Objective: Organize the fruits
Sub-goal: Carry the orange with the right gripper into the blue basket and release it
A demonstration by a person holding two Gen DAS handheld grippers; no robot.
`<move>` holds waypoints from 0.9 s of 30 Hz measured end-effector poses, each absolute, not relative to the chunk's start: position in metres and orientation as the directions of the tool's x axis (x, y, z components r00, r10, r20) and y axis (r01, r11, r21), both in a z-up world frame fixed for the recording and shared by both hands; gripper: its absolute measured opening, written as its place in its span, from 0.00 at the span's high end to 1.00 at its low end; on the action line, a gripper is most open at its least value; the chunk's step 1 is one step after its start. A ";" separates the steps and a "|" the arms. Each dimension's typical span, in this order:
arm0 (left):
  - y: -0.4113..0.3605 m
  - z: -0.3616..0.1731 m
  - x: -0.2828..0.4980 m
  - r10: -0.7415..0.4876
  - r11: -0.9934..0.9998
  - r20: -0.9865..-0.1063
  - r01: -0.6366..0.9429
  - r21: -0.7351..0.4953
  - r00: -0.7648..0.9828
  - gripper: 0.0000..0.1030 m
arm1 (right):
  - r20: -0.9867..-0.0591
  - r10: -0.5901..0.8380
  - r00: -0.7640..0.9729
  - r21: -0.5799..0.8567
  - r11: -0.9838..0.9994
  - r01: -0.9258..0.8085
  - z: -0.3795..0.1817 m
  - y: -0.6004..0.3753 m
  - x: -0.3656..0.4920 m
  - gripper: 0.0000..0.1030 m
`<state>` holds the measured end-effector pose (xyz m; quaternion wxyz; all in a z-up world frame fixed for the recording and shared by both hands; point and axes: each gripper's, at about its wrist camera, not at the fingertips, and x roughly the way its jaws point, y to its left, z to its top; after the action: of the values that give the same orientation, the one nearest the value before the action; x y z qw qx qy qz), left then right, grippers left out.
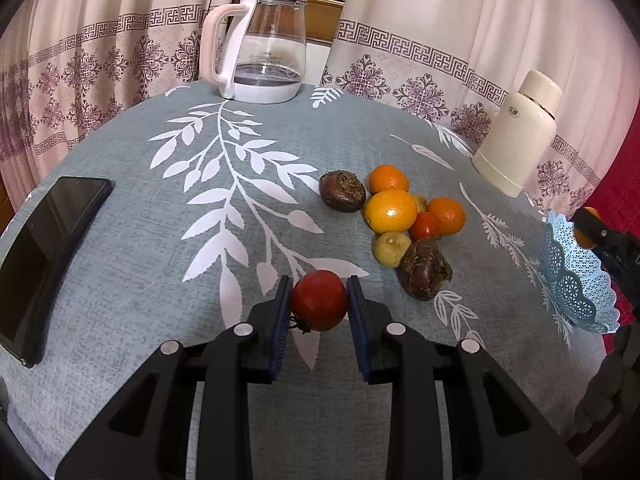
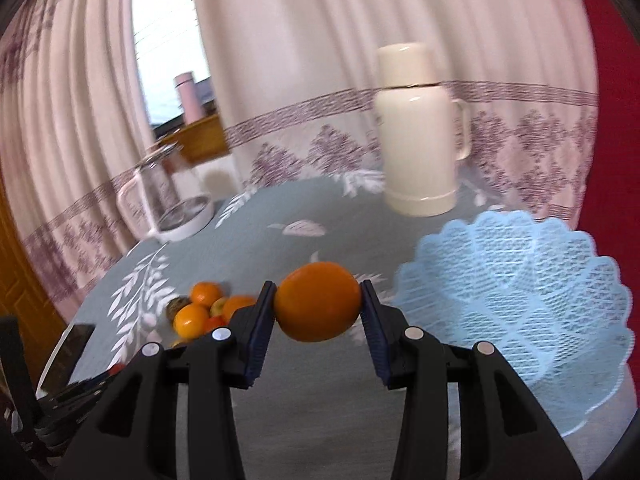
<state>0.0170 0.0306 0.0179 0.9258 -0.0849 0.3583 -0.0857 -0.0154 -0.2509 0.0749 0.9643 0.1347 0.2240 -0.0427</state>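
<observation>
Round table under grey-blue tablecloth [image 1: 120,280] with white leaf print; pale curtains [image 1: 440,20] with purple border behind, window gap between them. Left gripper [image 1: 319,304] clenched on red tomato [image 1: 319,300] just above cloth. Right gripper [image 2: 318,308] clamps orange [image 2: 318,306] beside blue lace basket [image 2: 520,300]. Fruit pile [image 1: 400,216] mid-table — oranges, dark fruits, small yellow ones. Glass kettle [image 1: 264,48] at far edge, cream thermos [image 1: 520,132] at right, phone [image 1: 40,260] at left.
</observation>
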 end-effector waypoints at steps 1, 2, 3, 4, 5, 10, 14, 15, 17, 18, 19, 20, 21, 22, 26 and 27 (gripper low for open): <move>0.031 0.018 0.017 -0.219 0.971 -0.649 0.097 -0.218 0.728 0.72 | -0.441 -0.033 0.897 0.244 0.957 0.156 0.075 -0.255 -0.017 0.59; 0.031 0.018 0.017 -0.218 0.971 -0.650 0.097 -0.217 0.728 0.72 | -0.438 -0.053 0.898 0.247 0.953 0.176 0.076 -0.261 -0.019 0.59; 0.031 0.018 0.017 -0.217 0.972 -0.650 0.096 -0.217 0.728 0.72 | -0.435 -0.066 0.898 0.247 0.950 0.189 0.077 -0.265 -0.020 0.59; 0.031 0.018 0.017 -0.215 0.972 -0.651 0.094 -0.216 0.728 0.72 | -0.433 -0.081 0.898 0.246 0.948 0.204 0.077 -0.269 -0.021 0.59; 0.031 0.018 0.017 -0.214 0.972 -0.651 0.093 -0.215 0.729 0.72 | -0.430 -0.093 0.898 0.244 0.945 0.215 0.078 -0.272 -0.023 0.59; 0.031 0.018 0.017 -0.205 0.974 -0.651 0.084 -0.212 0.731 0.72 | -0.414 -0.181 0.892 0.232 0.927 0.296 0.080 -0.294 -0.035 0.59; 0.031 0.019 0.017 -0.199 0.975 -0.648 0.079 -0.209 0.735 0.72 | -0.421 -0.239 0.875 0.229 0.905 0.357 0.078 -0.313 -0.043 0.59; 0.030 0.019 0.017 -0.198 0.975 -0.647 0.080 -0.208 0.737 0.73 | -0.429 -0.249 0.869 0.233 0.898 0.372 0.077 -0.319 -0.045 0.59; 0.030 0.020 0.016 -0.197 0.975 -0.644 0.081 -0.206 0.739 0.72 | -0.443 -0.261 0.858 0.239 0.888 0.393 0.073 -0.329 -0.048 0.59; 0.030 0.020 0.015 -0.196 0.975 -0.642 0.081 -0.205 0.741 0.72 | -0.448 -0.267 0.853 0.238 0.885 0.401 0.072 -0.332 -0.050 0.59; 0.030 0.020 0.015 -0.194 0.976 -0.641 0.079 -0.204 0.743 0.72 | -0.452 -0.274 0.849 0.236 0.881 0.410 0.070 -0.335 -0.052 0.59; 0.030 0.021 0.015 -0.193 0.976 -0.639 0.078 -0.203 0.745 0.72 | -0.455 -0.278 0.846 0.235 0.879 0.415 0.069 -0.336 -0.052 0.59; 0.030 0.021 0.014 -0.192 0.976 -0.638 0.078 -0.203 0.746 0.72 | -0.459 -0.284 0.842 0.233 0.876 0.423 0.068 -0.339 -0.054 0.59; 0.030 0.021 0.014 -0.189 0.977 -0.637 0.076 -0.201 0.748 0.72 | -0.462 -0.289 0.838 0.230 0.874 0.429 0.068 -0.340 -0.056 0.59; 0.031 0.022 0.012 -0.184 0.977 -0.630 0.071 -0.200 0.754 0.72 | -0.485 -0.319 0.814 0.212 0.860 0.464 0.063 -0.349 -0.062 0.58; 0.031 0.022 0.011 -0.182 0.977 -0.629 0.070 -0.199 0.755 0.72 | -0.491 -0.321 0.810 0.213 0.857 0.469 0.061 -0.350 -0.064 0.58</move>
<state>0.0114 0.0310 0.0224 0.9333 -0.0819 0.3432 -0.0675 -0.0638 -0.3505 0.0613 0.9370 0.1641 0.2248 -0.2108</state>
